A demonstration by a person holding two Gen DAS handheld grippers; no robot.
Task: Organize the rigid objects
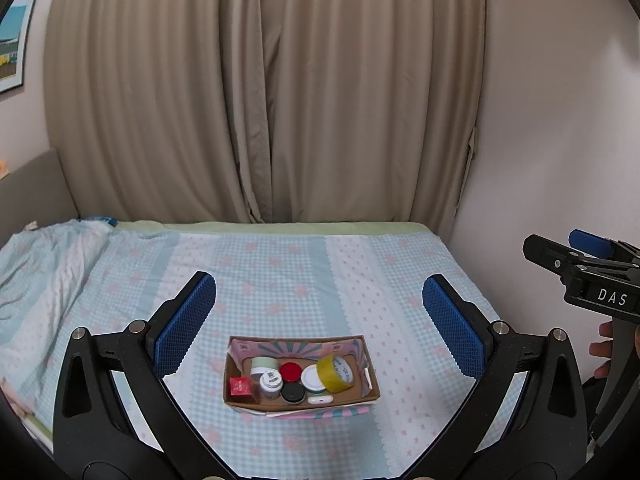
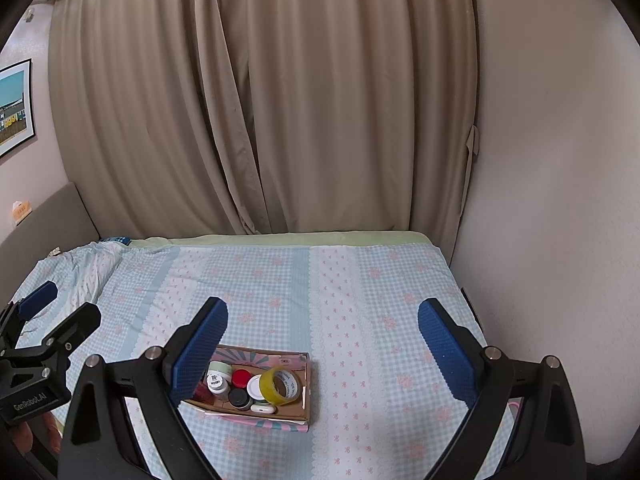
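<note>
A shallow cardboard box (image 1: 370, 376) (image 2: 309, 384) lies on the bed. It holds a yellow tape roll (image 1: 335, 373) (image 2: 279, 390), a red-lidded jar (image 1: 290, 372) (image 2: 239, 378), a white-lidded jar (image 1: 312, 378), a black-lidded jar (image 1: 293, 393), a white bottle (image 1: 270, 385), a pale green jar (image 1: 262, 365), a red block (image 1: 240, 386) and a small white case (image 1: 320, 399). My left gripper (image 1: 318, 312) is open and empty above the box. My right gripper (image 2: 322, 336) is open and empty, its left finger (image 2: 200, 352) overlapping the box's left end.
The bed (image 1: 320, 264) has a blue checked floral sheet, rumpled at the far left (image 1: 52, 252). Beige curtains (image 1: 260, 100) hang behind it. A wall (image 2: 560, 200) borders the right side. A framed picture (image 1: 14, 40) hangs at left.
</note>
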